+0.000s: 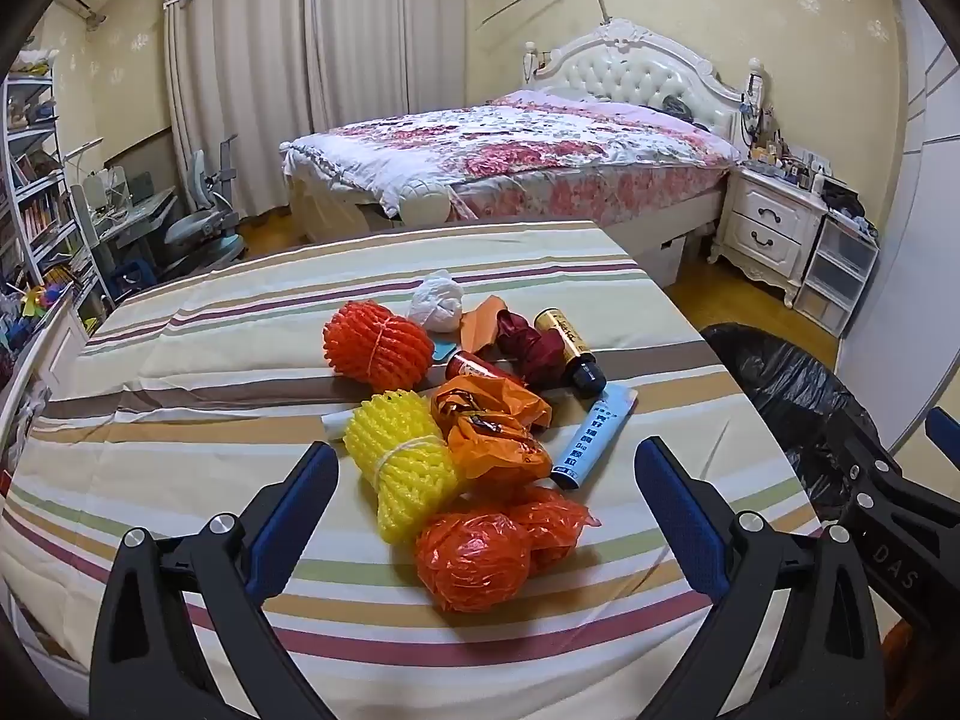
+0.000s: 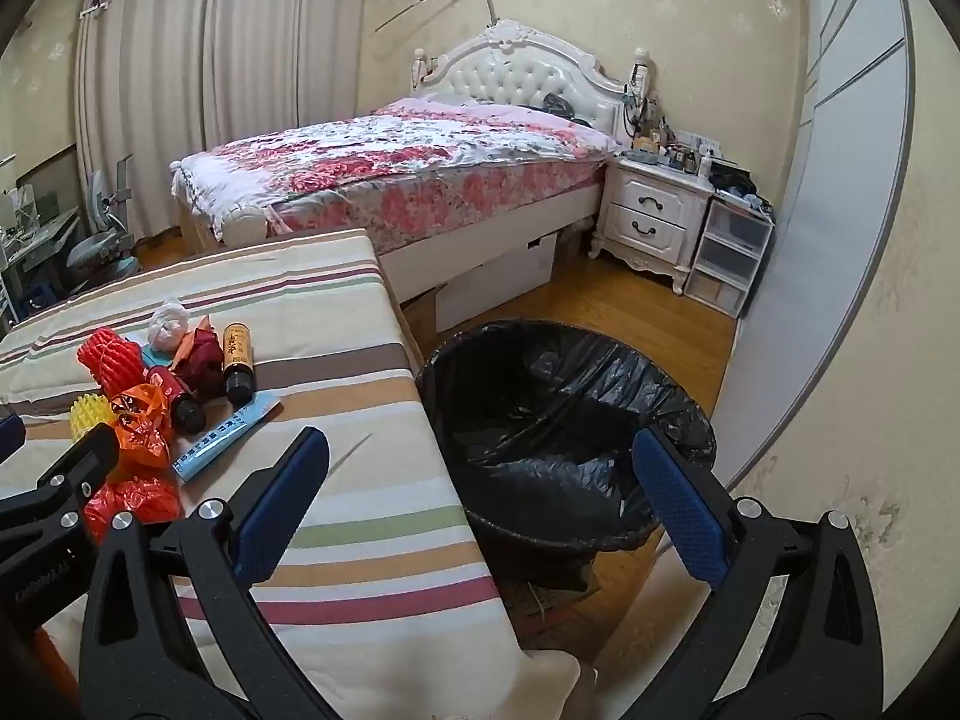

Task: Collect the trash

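A pile of trash lies on the striped table: a yellow foam net, an orange foam net, orange plastic bags, a crumpled orange wrapper, a blue tube, a gold bottle, a dark red wrapper and a white paper ball. My left gripper is open and empty, just above the yellow net and bags. My right gripper is open and empty, over the table's right edge beside the black-lined bin.
The bin stands on the wooden floor right of the table. Behind are a flowered bed, a white nightstand, plastic drawers, and a desk, chair and shelves at the left. A wardrobe is at the right.
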